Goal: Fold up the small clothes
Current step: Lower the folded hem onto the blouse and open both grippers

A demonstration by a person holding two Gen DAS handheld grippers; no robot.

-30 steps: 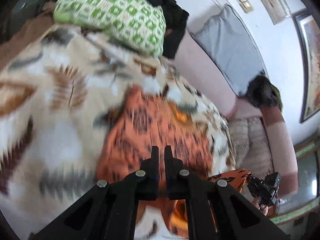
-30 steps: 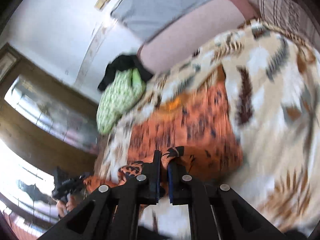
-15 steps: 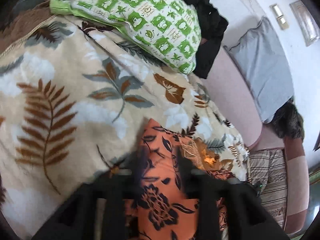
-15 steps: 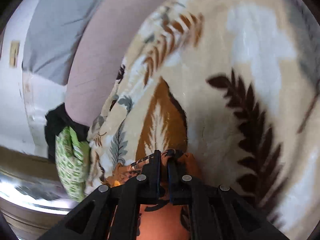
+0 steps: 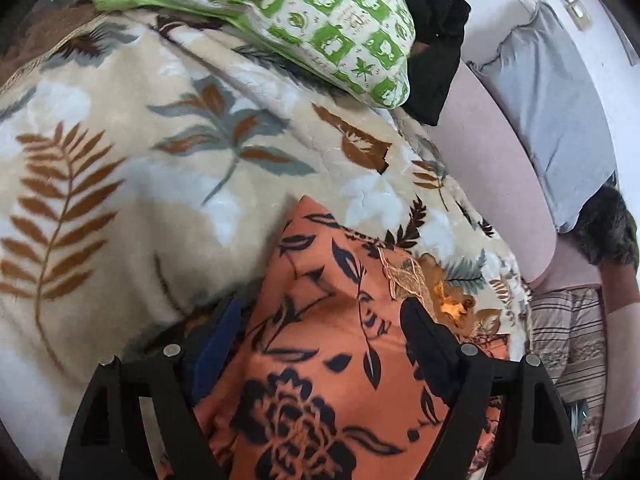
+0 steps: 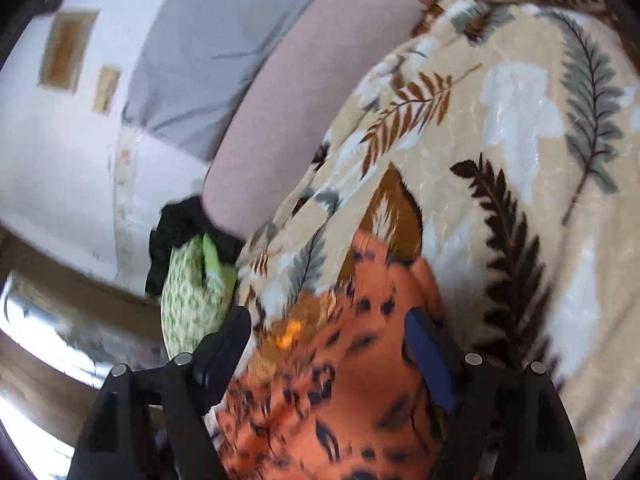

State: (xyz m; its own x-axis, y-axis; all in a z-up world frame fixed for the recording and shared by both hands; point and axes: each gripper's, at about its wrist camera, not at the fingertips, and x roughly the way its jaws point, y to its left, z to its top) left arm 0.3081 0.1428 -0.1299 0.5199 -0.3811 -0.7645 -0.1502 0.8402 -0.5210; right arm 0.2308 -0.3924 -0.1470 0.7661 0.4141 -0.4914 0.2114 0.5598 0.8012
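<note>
Small cloth garment: orange, black flower-and-leaf print. Plush blanket: beige, with brown and grey fern leaves, white patches. Pillow: green-white check. Crumpled cloth: black. Cushion: plain grey. Gripper fingers: black, blue pads.

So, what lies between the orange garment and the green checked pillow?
Only the leaf-patterned blanket, bare between the orange garment and the green checked pillow; the left wrist view shows it.

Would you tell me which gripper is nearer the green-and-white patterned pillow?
Hard to call; probably the right gripper, whose finger sits beside the green-and-white patterned pillow. The left gripper sees it across the leaf-print blanket.
</note>
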